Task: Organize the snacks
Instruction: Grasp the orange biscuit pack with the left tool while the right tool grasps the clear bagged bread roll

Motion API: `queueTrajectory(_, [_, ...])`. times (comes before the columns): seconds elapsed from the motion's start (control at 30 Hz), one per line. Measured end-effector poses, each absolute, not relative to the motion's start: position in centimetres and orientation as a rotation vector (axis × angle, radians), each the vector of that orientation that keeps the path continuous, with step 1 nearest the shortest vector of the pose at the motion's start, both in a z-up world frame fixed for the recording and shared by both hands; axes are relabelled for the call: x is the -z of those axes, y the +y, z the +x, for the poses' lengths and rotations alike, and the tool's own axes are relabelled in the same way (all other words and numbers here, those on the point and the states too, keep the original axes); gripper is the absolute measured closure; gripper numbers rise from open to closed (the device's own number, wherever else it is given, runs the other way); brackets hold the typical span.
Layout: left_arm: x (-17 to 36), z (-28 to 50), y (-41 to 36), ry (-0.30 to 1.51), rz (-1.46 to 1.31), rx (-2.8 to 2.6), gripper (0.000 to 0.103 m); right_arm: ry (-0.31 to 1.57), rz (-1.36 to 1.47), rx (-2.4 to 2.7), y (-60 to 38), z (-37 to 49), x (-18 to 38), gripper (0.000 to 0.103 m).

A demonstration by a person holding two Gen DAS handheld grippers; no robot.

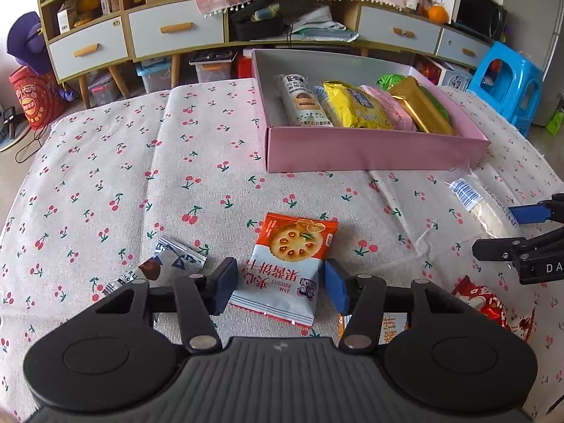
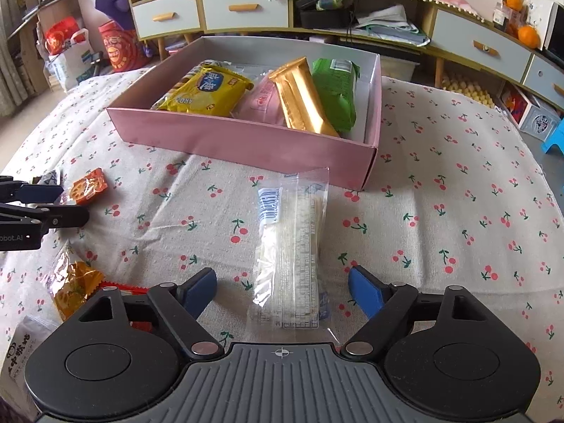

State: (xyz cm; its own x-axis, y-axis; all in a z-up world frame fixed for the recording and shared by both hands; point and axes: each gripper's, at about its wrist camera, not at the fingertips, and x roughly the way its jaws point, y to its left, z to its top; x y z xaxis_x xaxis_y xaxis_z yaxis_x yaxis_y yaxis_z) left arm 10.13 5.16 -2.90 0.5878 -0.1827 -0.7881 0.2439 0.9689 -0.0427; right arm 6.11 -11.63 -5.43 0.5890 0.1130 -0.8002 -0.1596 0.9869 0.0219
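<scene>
Lived-in home, living or dining room. Long wooden sideboard (image 1: 197, 31) against wall, pale drawers with wooden handles, open shelves stuffed with boxes and papers. Oranges (image 1: 437, 13) on top beside microwave (image 1: 476, 10). Blue plastic stool (image 1: 507, 84) at right, clear storage bins (image 1: 211, 70) under sideboard, red gift bag (image 1: 33, 98) on floor. Table covered in cherry-print cloth (image 1: 141, 176) (same print on fringed cover draped over sideboard). Household clutter throughout, no work or shop fittings visible.
</scene>
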Motion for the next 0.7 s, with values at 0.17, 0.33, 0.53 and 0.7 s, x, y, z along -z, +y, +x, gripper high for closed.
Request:
queueTrajectory(0.17, [2.6,10.3,5.6,0.918,0.029,0.234,0.061,0.913,-0.057,-0.174,-11.3,6.0,5.1,0.05])
queueTrajectory(0.33, [2.3,10.4,6.0,0.926,-0.032,0.233,0.064,0.92,-0.029,-0.177,-11.5,6.2,4.9,0.068])
queueTrajectory(0.53, [1.9,10.4,5.9,0.921,-0.06,0.238,0.065,0.969,0.09,-0.197,-12.4,6.5,4.2,0.07])
queueTrajectory(0.7, [1.4,10.6,5.9,0.927,-0.093,0.248,0.066,1.018,0.201,-0.218,-12.9,6.5,3.3,0.07])
